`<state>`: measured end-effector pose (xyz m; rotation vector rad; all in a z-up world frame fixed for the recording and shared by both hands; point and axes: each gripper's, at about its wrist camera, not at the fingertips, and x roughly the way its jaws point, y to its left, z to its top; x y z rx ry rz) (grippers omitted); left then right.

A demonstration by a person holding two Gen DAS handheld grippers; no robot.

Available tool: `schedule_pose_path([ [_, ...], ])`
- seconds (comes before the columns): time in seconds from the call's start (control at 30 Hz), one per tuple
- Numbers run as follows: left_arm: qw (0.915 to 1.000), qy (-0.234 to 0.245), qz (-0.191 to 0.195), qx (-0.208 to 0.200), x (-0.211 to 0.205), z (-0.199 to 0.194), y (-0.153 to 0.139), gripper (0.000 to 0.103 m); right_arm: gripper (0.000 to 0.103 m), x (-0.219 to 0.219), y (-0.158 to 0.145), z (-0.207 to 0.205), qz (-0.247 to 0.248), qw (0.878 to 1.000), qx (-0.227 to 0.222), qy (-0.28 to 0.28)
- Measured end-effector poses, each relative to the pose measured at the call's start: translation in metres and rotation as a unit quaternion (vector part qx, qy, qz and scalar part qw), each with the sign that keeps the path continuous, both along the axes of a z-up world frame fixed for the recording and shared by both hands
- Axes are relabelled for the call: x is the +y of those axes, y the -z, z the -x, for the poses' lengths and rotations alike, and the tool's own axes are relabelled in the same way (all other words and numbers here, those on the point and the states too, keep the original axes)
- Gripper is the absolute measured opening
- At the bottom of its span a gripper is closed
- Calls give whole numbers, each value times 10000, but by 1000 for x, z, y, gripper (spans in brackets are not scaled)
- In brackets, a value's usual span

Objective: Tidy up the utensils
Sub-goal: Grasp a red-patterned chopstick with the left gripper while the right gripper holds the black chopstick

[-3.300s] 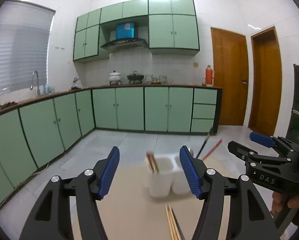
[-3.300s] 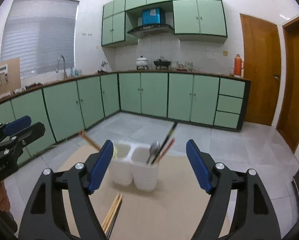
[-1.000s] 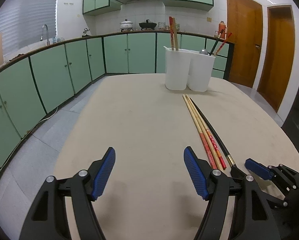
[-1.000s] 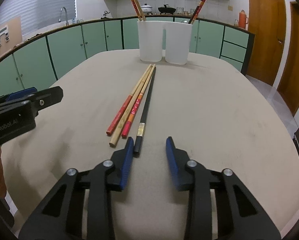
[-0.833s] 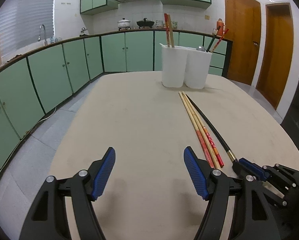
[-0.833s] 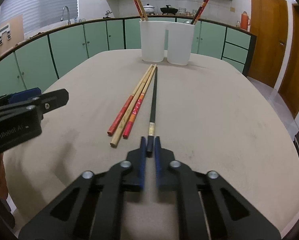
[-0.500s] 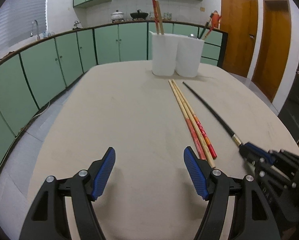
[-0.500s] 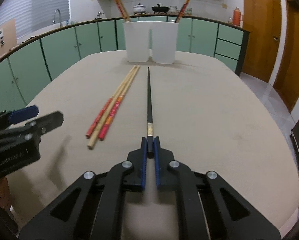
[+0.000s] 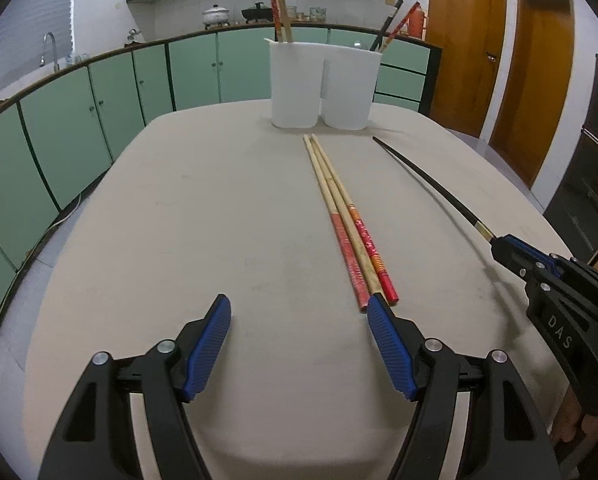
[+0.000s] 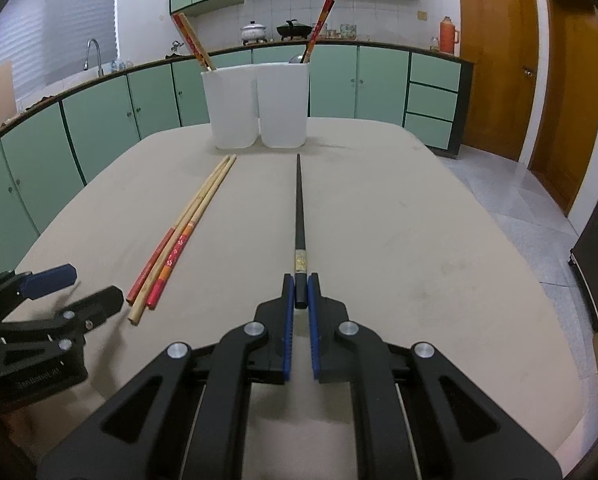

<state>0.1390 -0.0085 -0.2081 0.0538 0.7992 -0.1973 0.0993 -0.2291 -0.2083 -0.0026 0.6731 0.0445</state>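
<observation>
Right gripper (image 10: 300, 300) clamped on long black chopstick (image 10: 299, 216); left gripper (image 9: 299, 340) wide open, empty, over beige table (image 9: 203, 216)

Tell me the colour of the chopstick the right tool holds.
Black chopstick with a gold band near its end, clearest in the right wrist view.

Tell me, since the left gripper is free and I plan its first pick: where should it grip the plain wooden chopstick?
Grip the plain wooden chopstick at its near blunt end, from above with jaws across it. It lies flat, pressed between two red-handled chopsticks, but its end juts past theirs in the right wrist view. The left gripper is open.
</observation>
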Motion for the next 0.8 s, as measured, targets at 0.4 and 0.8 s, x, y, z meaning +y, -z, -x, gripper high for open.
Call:
schedule_pose_path([
  [0.4,9999,-128,-77,37,-9,-9,6,64,6,-3,0,2,-125,9999,-20,-30],
  [0.8,9998,-175,-10,-63,-17,-14,7,12,6,-5,0,3,-172,9998,-25,-44],
])
